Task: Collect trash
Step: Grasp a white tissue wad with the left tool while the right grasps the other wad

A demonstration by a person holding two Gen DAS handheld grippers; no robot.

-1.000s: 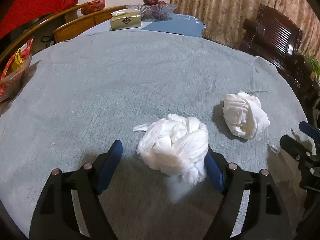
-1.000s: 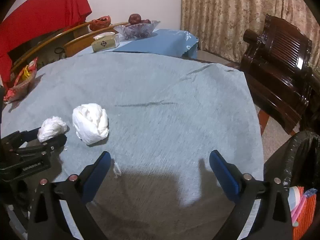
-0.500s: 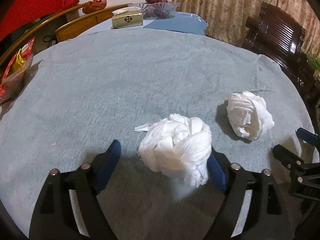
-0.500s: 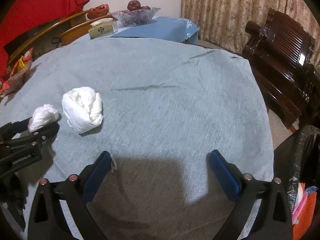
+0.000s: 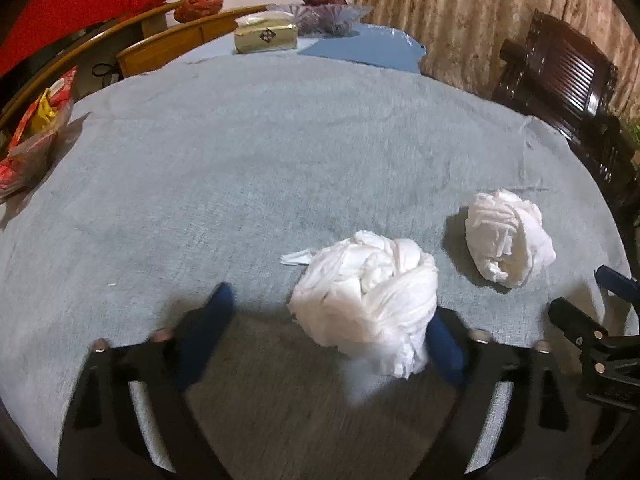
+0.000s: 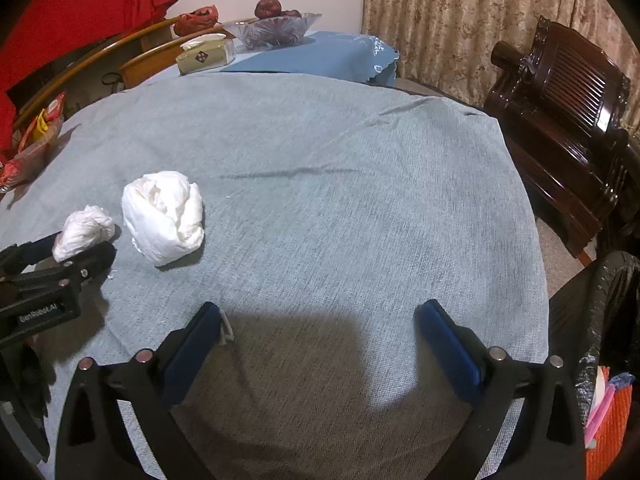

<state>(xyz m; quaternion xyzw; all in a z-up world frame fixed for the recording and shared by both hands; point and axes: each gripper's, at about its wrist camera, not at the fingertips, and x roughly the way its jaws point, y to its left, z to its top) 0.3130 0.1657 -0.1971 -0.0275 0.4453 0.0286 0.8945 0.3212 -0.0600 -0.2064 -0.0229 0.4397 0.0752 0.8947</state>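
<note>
Grey-blue woven cloth covers the round table, which fills most of both wrist views. In the left wrist view, the left gripper sits at the lower centre of the frame with its blue-padded fingers spread; its jaws have just been closing. A crumpled white tissue wad lies on the cloth between them, against the right-hand pad, while the left-hand pad stands clear of it, so there is no pinch. A second crumpled white tissue ball rests on the cloth at the right of that frame, near the first but apart from it. The tip of the right gripper enters at the right edge.

In the right wrist view, the right gripper occupies the lower centre, its blue-padded fingers spread wide with only bare cloth between them. A small white paper scrap lies just beside its left-hand pad. The second tissue ball appears at the left of this frame, with the first wad lower left, between the left gripper's fingers.

A black bin bag stands at the lower right edge, off the table. A cream tissue box and a glass fruit bowl sit at the upper centre. A red and yellow snack packet lies at the left edge.
</note>
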